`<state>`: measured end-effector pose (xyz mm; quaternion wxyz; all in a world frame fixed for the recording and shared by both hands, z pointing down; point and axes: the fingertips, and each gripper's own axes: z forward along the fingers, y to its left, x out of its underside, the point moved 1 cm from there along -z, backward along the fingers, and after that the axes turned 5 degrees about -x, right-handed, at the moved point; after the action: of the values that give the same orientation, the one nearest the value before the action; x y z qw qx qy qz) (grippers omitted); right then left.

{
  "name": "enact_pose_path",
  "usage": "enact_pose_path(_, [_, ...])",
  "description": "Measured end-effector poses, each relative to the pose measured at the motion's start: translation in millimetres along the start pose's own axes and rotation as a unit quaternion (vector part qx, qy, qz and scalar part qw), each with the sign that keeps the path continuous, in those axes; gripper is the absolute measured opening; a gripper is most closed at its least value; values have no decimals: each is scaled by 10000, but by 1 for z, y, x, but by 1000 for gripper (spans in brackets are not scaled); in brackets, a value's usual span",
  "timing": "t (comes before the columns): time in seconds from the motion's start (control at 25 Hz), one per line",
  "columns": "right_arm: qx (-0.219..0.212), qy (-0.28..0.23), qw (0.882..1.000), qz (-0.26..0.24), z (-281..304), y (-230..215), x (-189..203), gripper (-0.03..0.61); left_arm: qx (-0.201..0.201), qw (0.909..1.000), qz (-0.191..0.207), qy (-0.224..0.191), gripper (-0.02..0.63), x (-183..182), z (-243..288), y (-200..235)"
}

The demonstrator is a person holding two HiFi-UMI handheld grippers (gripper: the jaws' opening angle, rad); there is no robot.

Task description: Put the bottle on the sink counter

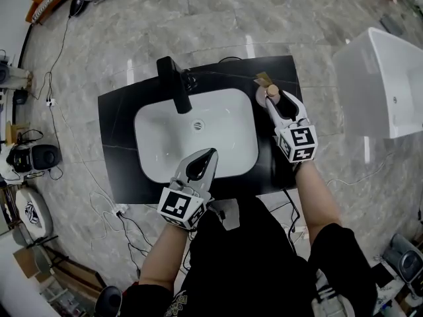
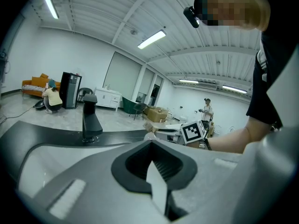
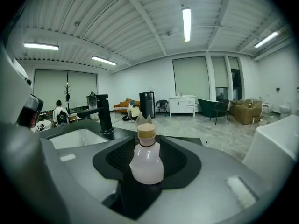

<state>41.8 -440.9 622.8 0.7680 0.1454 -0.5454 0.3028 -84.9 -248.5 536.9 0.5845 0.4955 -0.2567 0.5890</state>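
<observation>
A pale pink bottle with a tan cap stands upright over the right side of the black sink counter, beside the white basin. My right gripper is shut on the bottle. In the right gripper view the bottle fills the gap between that gripper's dark pads. I cannot tell whether its base touches the counter. My left gripper hovers over the basin's front rim. It is shut and holds nothing, and in its own view the left gripper's tips meet.
A black faucet rises at the back of the basin. A small tan scrap lies on the counter just behind the bottle. A white tub stands on the floor at right. Cables and gear lie at left.
</observation>
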Motion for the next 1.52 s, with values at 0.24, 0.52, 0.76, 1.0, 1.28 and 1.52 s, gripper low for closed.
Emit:
enact_pose_path(0.24, [391,-152,9991,107,-39,16,-12,124,191,9998,61,-66,0,0,-27,-4])
enact_pose_path(0.52, [570,-320,9965,528,-85,70,-25,28,338,9992,170,-127,0,-1,-80,3])
enact_pose_path(0.76, [491,-458,9950,739,-123,129,-45,28,331,9991,231,-159,0,-1,-127,10])
enact_pose_path(1.0, [467,-653,9938,772,-151,180,-65,28,302,9988,233,-291,0,-4,-165,25])
enact_pose_path(1.28, [508,-696,9926,855,-191,242,-64,28,426,9986,144,-280,0,9,-212,25])
enact_pose_path(1.52, [602,-659,9919,908,-216,290,-49,28,619,9977,170,-197,0,26,-244,28])
